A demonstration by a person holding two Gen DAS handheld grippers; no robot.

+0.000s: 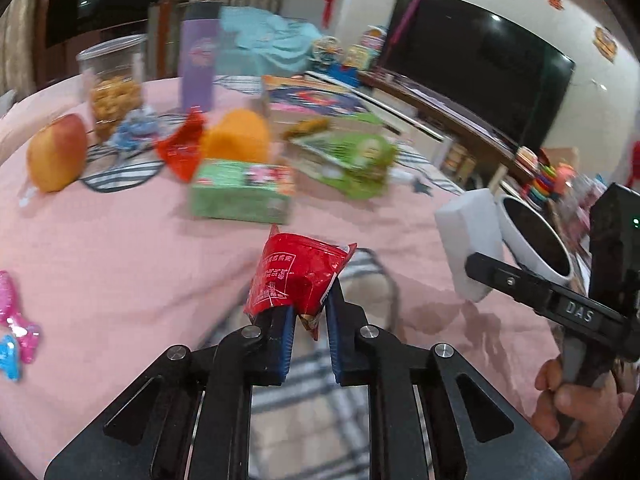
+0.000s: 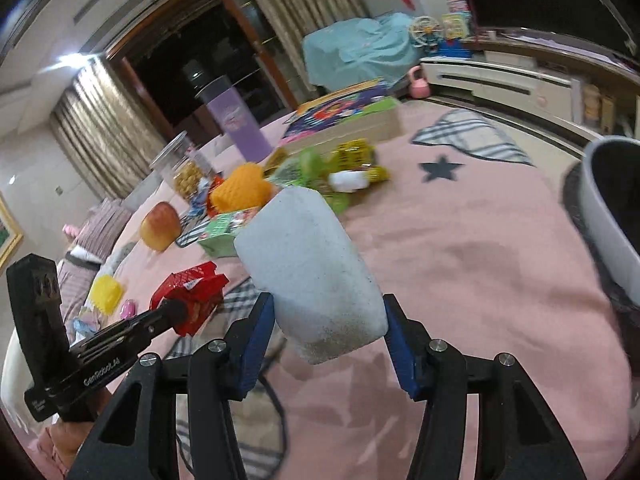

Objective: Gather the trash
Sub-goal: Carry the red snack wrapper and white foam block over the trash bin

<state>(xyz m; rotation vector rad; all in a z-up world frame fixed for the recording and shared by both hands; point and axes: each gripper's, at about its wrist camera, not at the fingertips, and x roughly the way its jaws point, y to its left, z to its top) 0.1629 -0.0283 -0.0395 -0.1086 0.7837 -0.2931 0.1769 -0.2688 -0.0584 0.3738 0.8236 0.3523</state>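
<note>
In the left wrist view, the left tongs [image 1: 310, 316] sit low in the middle of the frame, closed down to a narrow gap on a red wrapper [image 1: 298, 276]. It stands crumpled above the blue pads, lifted clear of the pink counter [image 1: 120, 264]. It looks like thin foil: light, soft and a bit slick, so a pinch across a folded, bunched part seems safer than one on a loose edge. Further trash lies in the upper middle: another red wrapper [image 1: 182, 150] beside an orange lump [image 1: 236, 136], and a green box [image 1: 240, 192] just in front of them. At the right edge a white bin [image 1: 536, 240] shows its dark mouth, with the right tongs' white block [image 1: 468, 244] just beside it.

In the right wrist view, the right tongs [image 2: 330, 320] fill the lower centre, spread fairly wide and gripping that white foam block [image 2: 308, 264] by its two sides. It appears light and spongy, speckled with grime low down; squeezing across its broad faces should hold it. The bin [image 2: 600, 216] stands at the right edge of the frame, near the block. The left tongs' red wrapper [image 2: 192, 292] is at lower left.
</note>
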